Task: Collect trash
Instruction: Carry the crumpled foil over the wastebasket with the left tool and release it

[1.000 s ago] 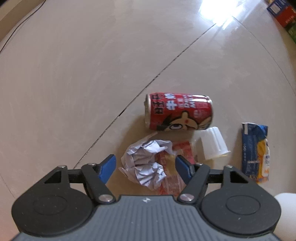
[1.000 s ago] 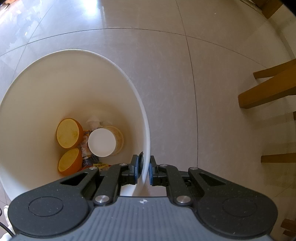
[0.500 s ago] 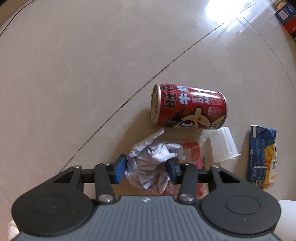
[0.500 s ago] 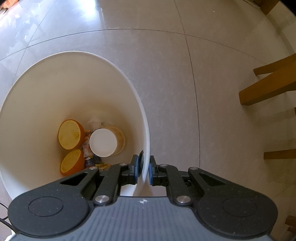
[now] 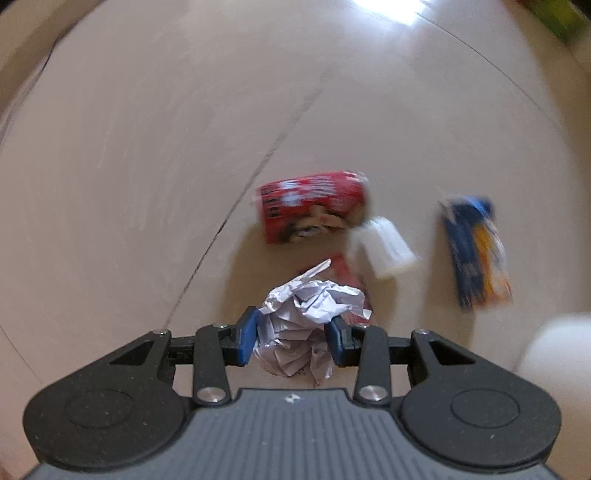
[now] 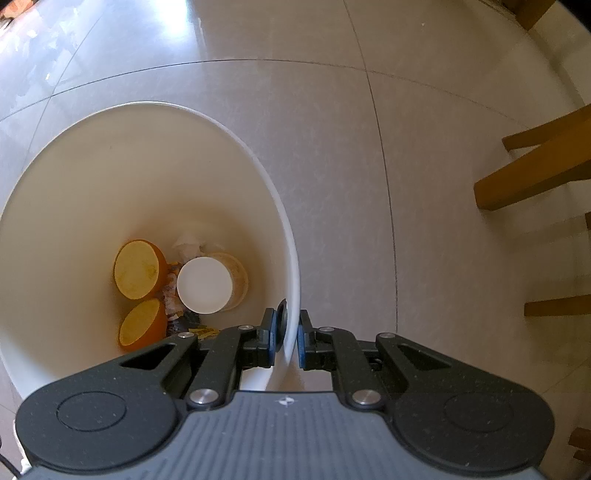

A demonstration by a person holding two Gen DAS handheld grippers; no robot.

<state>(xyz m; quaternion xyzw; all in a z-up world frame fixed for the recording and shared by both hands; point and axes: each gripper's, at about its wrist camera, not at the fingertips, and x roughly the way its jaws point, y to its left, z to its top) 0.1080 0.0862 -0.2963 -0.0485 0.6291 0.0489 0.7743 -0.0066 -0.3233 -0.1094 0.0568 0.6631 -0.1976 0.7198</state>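
My left gripper (image 5: 291, 338) is shut on a crumpled white paper ball (image 5: 314, 302), held off the tiled floor. Below it on the floor lie a red drink can (image 5: 312, 210) on its side, a small white plastic cup (image 5: 384, 247), a red wrapper (image 5: 345, 269) and a blue-and-yellow packet (image 5: 474, 254), all blurred. My right gripper (image 6: 287, 341) is shut on the rim of the white trash bin (image 6: 291, 258), one finger inside and one outside. In the bin lie two orange halves (image 6: 136, 269), a round white-topped cup (image 6: 205, 284) and scraps.
Wooden furniture legs (image 6: 535, 173) stand to the right of the bin. A pale rounded shape (image 5: 554, 343) shows at the right edge of the left wrist view. Grout lines (image 5: 258, 166) cross the beige floor, and a coloured box (image 5: 554, 14) sits at the far top right.
The left jaws closed on the paper ball and lifted it off the floor, uncovering the red wrapper; the view rolled and blurred. The right gripper stayed clamped on the bin rim.
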